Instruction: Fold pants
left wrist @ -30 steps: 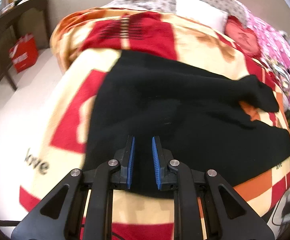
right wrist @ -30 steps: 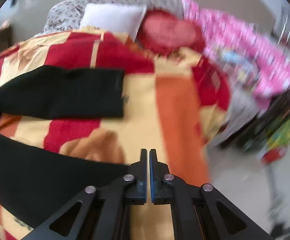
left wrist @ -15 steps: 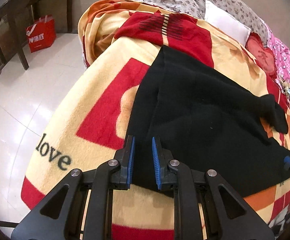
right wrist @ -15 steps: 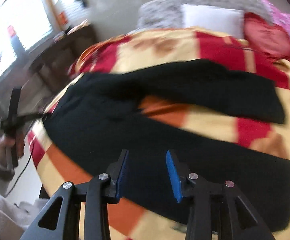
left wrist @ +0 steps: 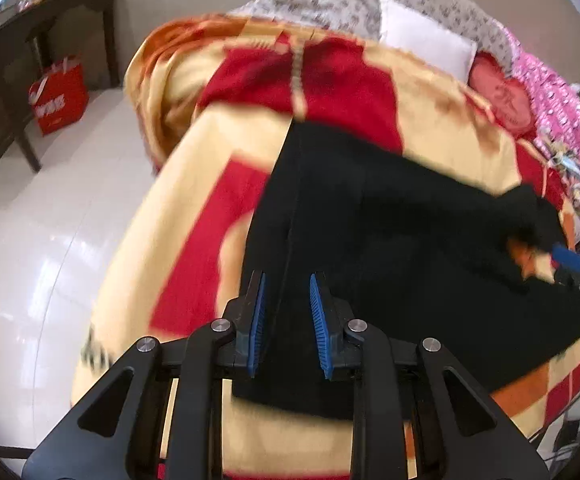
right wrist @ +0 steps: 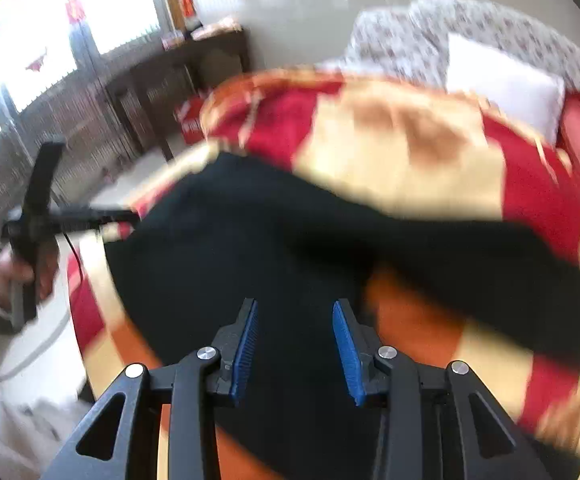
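Black pants (left wrist: 390,240) lie spread on a red, cream and orange blanket (left wrist: 209,200) on a bed. My left gripper (left wrist: 287,320) is open and empty, hovering over the pants' near left edge. My right gripper (right wrist: 294,344) is open and empty above the pants (right wrist: 249,248), near where the two legs split. The right gripper's blue tip (left wrist: 570,258) shows at the pants' right side in the left wrist view. The left gripper, held in a hand (right wrist: 33,216), shows at the left of the right wrist view.
Pillows (left wrist: 426,44) and pink bedding (left wrist: 562,120) lie at the bed's head. A dark wooden table (left wrist: 49,20) and a red bag (left wrist: 59,96) stand on the white tiled floor (left wrist: 49,240) left of the bed.
My right gripper has opened and swung left from the bed's right side to above the pants. My left gripper has opened slightly wider and shifted over the pants' left edge.
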{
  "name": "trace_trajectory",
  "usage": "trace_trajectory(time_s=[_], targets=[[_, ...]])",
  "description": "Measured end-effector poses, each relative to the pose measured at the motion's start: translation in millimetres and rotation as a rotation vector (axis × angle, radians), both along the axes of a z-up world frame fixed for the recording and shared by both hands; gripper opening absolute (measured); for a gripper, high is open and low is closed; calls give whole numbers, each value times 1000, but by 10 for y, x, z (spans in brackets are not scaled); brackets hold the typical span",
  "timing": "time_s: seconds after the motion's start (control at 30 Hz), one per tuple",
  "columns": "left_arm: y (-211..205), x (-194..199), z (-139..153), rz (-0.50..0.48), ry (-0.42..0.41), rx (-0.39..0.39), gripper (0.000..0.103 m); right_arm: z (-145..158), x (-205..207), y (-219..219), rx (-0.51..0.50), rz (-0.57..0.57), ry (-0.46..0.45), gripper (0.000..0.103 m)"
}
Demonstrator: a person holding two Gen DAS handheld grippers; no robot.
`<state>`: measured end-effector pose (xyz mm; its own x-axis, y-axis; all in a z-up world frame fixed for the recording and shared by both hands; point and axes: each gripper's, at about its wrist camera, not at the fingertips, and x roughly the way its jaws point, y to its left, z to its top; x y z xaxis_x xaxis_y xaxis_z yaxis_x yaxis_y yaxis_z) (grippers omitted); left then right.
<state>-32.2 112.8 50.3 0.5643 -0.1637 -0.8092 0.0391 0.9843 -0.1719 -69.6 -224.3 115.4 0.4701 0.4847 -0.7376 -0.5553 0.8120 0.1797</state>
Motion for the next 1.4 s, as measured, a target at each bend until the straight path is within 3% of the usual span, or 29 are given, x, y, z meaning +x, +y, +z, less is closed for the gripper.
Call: trace_trajectory(time_s=[0.07,0.13,0.17,0.3,0.5,0.63,0.7,0.73,0.87,0.93,1.0,1.2,1.3,1.4], targets=[[-32,231,95,-31,-29,7,31,65,323,169,7,32,-20,38],[-53,533,136,-56,-43,19,58,47,640,325,-6,56,-16,38],[-49,647,136,-68,-46,14,60,5,800,394,-18,65,-10,38],[4,1199,1,-126,16,-15,60,-295,1340,572,-83,123,54,39],[107,1658,-236,-147,79,-9,60,-635,1578,657,-180,230,115,41],[18,1771,-295,-248,110,-114,60,-658,1608,637,-168,255,134,42],[-67,1791,-299,-285,101,-102,63,-648,1564,652,-172,270,112,31],[-120,1788,-301,-314,98,-93,63,-627,1532,660,-171,279,93,14],[-307,1720,-308,-380,58,-7,60,-611,1328,753,-227,276,-10,5],[-362,1701,-296,-414,69,1,18,-505,1247,746,-227,247,-52,4],[-339,1632,-184,-417,54,-36,15,-287,1120,675,-195,214,-97,4],[-139,856,489,-477,-168,-86,15,372,288,618,-138,211,-212,4],[-76,252,610,-530,-235,-61,15,463,-219,610,-98,235,-197,4],[-73,-196,411,-540,-206,-37,15,211,-755,690,-87,252,-150,4]])
